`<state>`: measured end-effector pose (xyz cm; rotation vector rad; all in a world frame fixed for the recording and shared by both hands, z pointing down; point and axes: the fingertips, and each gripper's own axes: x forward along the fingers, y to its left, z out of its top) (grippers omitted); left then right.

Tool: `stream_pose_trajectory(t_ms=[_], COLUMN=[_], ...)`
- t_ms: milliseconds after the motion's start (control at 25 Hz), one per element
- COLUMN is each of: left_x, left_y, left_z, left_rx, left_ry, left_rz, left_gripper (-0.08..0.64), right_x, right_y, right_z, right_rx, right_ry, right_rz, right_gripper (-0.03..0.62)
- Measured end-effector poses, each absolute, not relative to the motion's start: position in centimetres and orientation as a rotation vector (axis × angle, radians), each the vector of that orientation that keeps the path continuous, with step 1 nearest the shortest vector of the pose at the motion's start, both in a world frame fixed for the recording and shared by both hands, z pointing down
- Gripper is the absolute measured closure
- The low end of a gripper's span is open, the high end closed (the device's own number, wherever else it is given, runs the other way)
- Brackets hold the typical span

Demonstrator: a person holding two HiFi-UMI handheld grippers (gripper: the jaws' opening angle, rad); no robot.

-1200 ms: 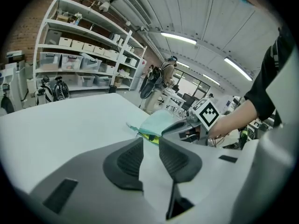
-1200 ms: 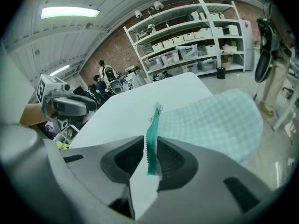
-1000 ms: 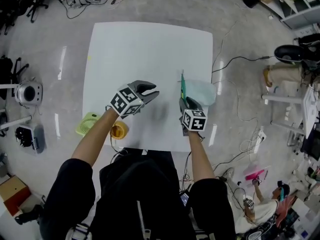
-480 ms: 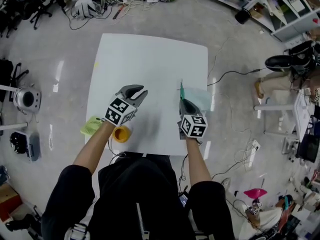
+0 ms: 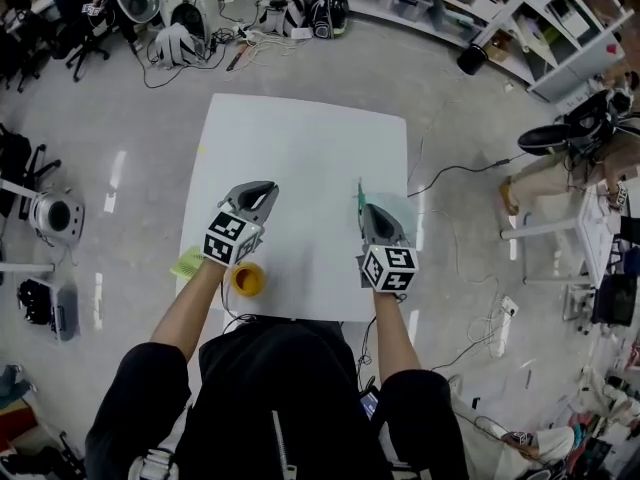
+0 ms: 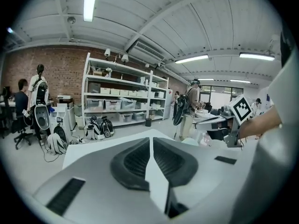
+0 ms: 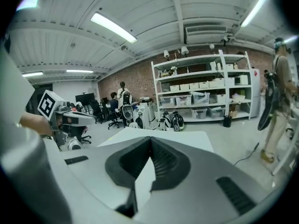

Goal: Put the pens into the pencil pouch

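A green pen (image 5: 360, 194) lies near the right edge of the white table (image 5: 300, 158). It pokes out just beyond the tips of my right gripper (image 5: 368, 208). The pale pouch is mostly hidden under that gripper; a pale edge of the pouch (image 6: 190, 142) shows in the left gripper view. My left gripper (image 5: 264, 186) hovers over the table's left half. The jaws of both grippers have just been closing with nothing between them. In the gripper views the left gripper (image 6: 151, 140) and the right gripper (image 7: 150, 142) have their pads together.
A yellow cup (image 5: 247, 279) and a light green object (image 5: 188, 262) sit by the table's near left edge. Cables, bags and chairs lie on the floor beyond the table. Shelving (image 6: 124, 97) stands at the back, and people stand in the room.
Both grippers have risen and drawn back toward me, and their jaws went from open to shut. The right gripper has left the pen and pouch on the table.
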<state>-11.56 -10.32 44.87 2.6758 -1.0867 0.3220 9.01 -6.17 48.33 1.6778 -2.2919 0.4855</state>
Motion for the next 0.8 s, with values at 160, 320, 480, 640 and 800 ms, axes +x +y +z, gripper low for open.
stream_pose_trajectory(t_ms=[160,320,480,640,800], left_x=[-12.5,-13.8,-14.5,-14.8,-14.7], left_y=[-10.2,-9.5,-9.5,-9.2,-9.3], left_z=[42.8,41.8,41.4,41.2,41.1], left_rx=[2.710,2.716,2.702,2.699,2.697], left_ry=[-1.131,-1.163,-1.194,-1.207,-1.201], left_rz=[0.275,0.239,0.212,0.190,0.174], left_gripper=[0.522,0.522,0.522,0.522,0.523], right_x=[8.9,8.4,8.5,8.2,7.8], right_y=[-6.1,-5.8,-5.6,-5.0,-4.9], right_z=[45.2,43.1,42.3,42.6,42.9], right_rx=[1.714,1.741,1.751,1.753,1.749], right_ry=[-2.319,-2.331,-2.339,-2.332,-2.323], right_rz=[0.413,0.346,0.321,0.316,0.308], right_gripper=[0.583,0.583,0.584,0.583,0.583])
